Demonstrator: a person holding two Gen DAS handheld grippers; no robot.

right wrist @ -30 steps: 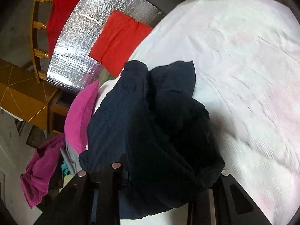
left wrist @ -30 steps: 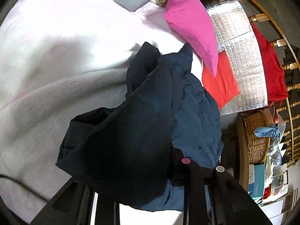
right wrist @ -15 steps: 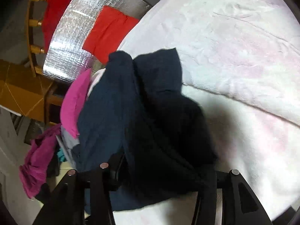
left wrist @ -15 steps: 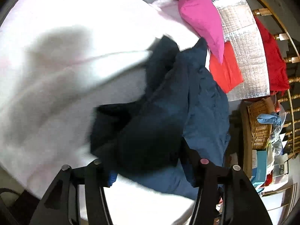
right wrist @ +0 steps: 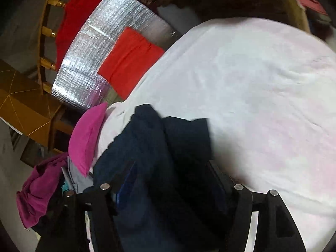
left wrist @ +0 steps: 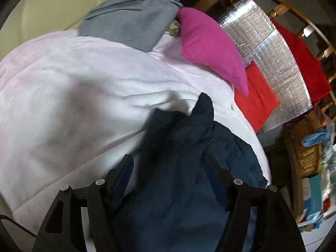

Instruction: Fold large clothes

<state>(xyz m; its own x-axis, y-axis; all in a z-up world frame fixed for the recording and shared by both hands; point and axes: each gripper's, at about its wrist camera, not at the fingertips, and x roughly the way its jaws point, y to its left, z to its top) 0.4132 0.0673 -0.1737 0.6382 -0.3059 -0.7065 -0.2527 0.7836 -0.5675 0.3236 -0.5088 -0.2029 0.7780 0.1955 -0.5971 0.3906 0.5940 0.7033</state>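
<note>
While the dark blue garment (left wrist: 178,168) lies bunched in a heap on the pale pink bed (left wrist: 73,94), both tongs hang right over it, and both are spread wide. The left tongs (left wrist: 168,168) straddle the cloth without pinching anything; the right tongs (right wrist: 170,174) are released too, with the heap sitting between the fingers.

Nothing is folded yet, by the look of it, so the job here is to find two proper corners or a hem. I'd say pick edges well apart, nip only one layer in each, then lift and spread the thing flat on the open sheet before any fold is tried. Grabbing the middle of the lump would only drag it along in a ball.

There's plenty of free bed beyond the heap. Off to the side, a pink pillow (left wrist: 210,48) sits near the garment, with a grey cloth (left wrist: 130,19) behind it, a red cloth (left wrist: 256,103) on a silver mat (left wrist: 273,52) past the bed's edge, and a wicker basket (left wrist: 308,157) further off. Spreading toward that pillow side would crowd things.
</note>
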